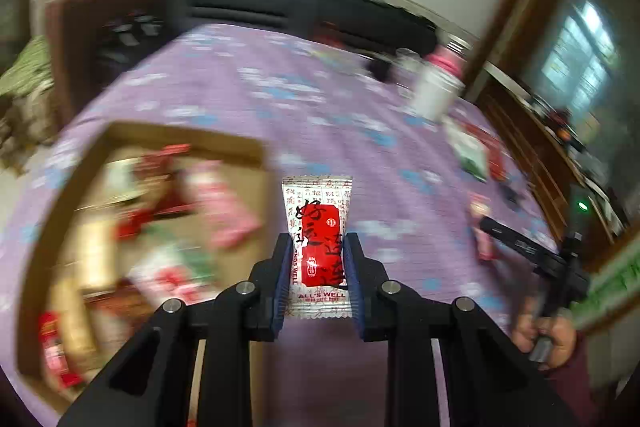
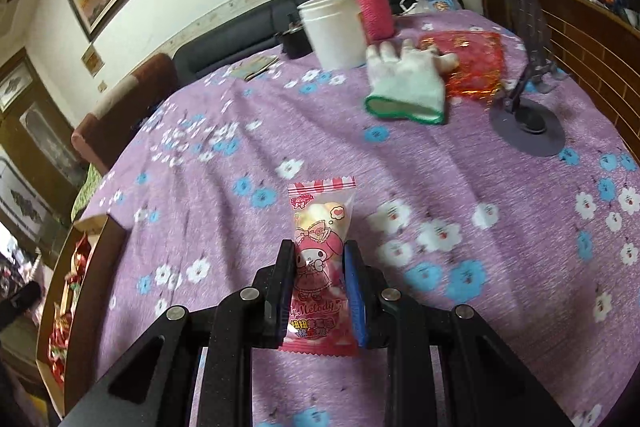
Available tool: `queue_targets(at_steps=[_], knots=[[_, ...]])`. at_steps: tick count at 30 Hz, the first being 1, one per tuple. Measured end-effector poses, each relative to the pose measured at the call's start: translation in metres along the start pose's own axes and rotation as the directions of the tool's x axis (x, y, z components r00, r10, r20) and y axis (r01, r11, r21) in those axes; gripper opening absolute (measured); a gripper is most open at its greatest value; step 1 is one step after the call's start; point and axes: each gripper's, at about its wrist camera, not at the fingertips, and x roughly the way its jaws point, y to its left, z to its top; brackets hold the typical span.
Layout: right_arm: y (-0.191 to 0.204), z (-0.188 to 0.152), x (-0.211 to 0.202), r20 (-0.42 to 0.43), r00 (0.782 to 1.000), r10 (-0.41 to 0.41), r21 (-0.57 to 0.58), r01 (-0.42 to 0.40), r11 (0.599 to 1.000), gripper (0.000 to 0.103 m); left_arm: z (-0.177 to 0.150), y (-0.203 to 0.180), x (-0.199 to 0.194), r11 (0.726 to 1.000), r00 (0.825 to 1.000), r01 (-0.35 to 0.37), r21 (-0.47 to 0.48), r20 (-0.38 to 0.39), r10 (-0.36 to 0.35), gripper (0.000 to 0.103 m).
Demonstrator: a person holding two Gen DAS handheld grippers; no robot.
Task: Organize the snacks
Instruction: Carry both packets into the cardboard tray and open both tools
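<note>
Two grippers hover level above the purple floral worktop (image 2: 248, 155). Left gripper (image 1: 317, 247), jaws clenched on a red-and-white candy packet (image 1: 318, 227), is beside the cardboard box (image 1: 52, 227) of snacks. Right gripper (image 2: 319, 253) clamps a pink My Melody packet (image 2: 320, 247).

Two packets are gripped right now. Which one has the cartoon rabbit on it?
The pink My Melody packet, clamped in the right gripper. The left gripper holds a white packet with a red label reading ALL'S WELL, no cartoon.
</note>
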Motion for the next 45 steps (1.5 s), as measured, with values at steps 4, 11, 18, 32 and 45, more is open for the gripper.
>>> queue_targets(at_steps=[4,11,18,32,45], knots=[[0.029,-0.007,-0.001,-0.024,0.999,0.025,-0.049,-0.027,0.998,0.025,-0.013,0.072,-0.023,0.989,0.996,-0.083,-0.122,0.004,0.084,0.025],[0.125,-0.019,-0.007,-0.083,0.988,0.13,-0.196,-0.144,0.97,0.026,-0.039,0.117,-0.03,0.977,0.998,-0.052,-0.209,-0.032,0.046,0.025],[0.231,-0.03,0.007,-0.169,0.964,0.203,-0.346,-0.251,0.904,0.026,-0.067,0.09,-0.025,0.986,0.995,0.054,-0.157,-0.074,-0.067,0.025],[0.31,-0.05,0.075,-0.3,0.936,0.182,-0.403,-0.297,0.866,0.028,-0.084,0.089,-0.031,0.984,0.994,0.074,-0.165,-0.064,-0.085,0.056],[0.285,-0.043,0.026,-0.203,0.954,0.219,-0.383,-0.283,0.879,0.04,-0.078,0.087,-0.057,0.987,1.0,0.026,-0.156,0.008,-0.025,0.077]])
